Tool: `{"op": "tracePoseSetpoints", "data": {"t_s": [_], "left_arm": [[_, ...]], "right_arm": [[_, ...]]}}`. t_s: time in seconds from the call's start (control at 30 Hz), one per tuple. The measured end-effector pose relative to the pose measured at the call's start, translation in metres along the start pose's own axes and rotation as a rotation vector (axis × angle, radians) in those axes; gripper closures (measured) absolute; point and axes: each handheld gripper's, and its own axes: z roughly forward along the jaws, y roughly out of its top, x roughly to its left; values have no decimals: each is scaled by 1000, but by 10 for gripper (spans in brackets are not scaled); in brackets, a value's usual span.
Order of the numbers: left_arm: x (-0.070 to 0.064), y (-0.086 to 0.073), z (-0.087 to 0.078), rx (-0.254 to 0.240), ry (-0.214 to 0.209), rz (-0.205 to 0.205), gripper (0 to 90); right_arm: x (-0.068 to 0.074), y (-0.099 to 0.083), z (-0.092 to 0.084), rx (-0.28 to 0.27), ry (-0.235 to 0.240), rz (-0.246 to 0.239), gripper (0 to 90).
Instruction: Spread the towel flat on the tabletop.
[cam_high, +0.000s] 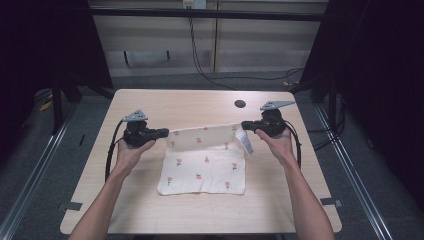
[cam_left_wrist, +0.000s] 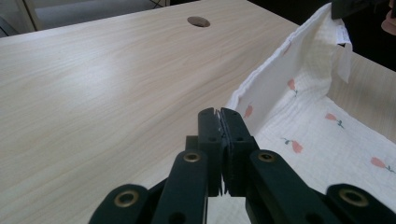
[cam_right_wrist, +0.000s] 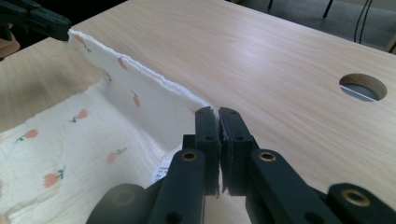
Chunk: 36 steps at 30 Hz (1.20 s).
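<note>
Cloth of cream cotton printed with small red flowers (cam_high: 205, 165) lies on the pale wooden surface (cam_high: 150, 210), its far edge lifted and stretched between the two tongs. The left tongs (cam_high: 164, 133) are clamped shut on the far left corner; the right tongs (cam_high: 245, 125) are clamped shut on the far right corner, beside a white label (cam_high: 243, 141). A round hole (cam_high: 240, 104) sits beyond.

the left gripper (cam_left_wrist: 219, 114) has its black jaws pressed together on a corner of the white cloth (cam_left_wrist: 322, 135) with small red flowers. the cloth's far edge stands lifted off the wooden table (cam_left_wrist: 102, 88), stretched toward the right gripper (cam_left_wrist: 355, 7) at the top right corner. a round hole (cam_left_wrist: 198, 21) sits in the table beyond.
</note>
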Motion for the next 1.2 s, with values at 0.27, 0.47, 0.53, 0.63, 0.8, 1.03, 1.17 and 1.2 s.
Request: {"op": "tracePoseSetpoints", "data": {"t_s": [0.27, 0.47, 0.53, 0.63, 0.8, 1.03, 1.17, 1.2], "left_arm": [[7, -2, -2, -5, 20, -25, 787], [3, -9, -16, 9, 12, -5, 734], [-1, -11, -20, 10, -12, 5, 722], [-12, -15, -20, 44, -30, 37, 723], [-35, -23, -18, 114, -82, 96, 724], [-57, -51, -28, 188, -135, 106, 716], [-63, -66, -22, 229, -149, 107, 671], [-65, -68, -20, 232, -149, 106, 667]], "right_arm": [[-7, -1, -3, -8, -79, 24, 758], [5, -1, -17, 12, -78, -26, 741], [10, -5, -21, 20, -75, -29, 726], [28, -19, -23, 40, -35, -47, 712], [56, -43, -22, 80, 38, -64, 711], [86, -74, -19, 163, 87, -87, 638], [94, -91, -10, 201, 102, -93, 611], [94, -96, -7, 206, 108, -82, 605]]}}
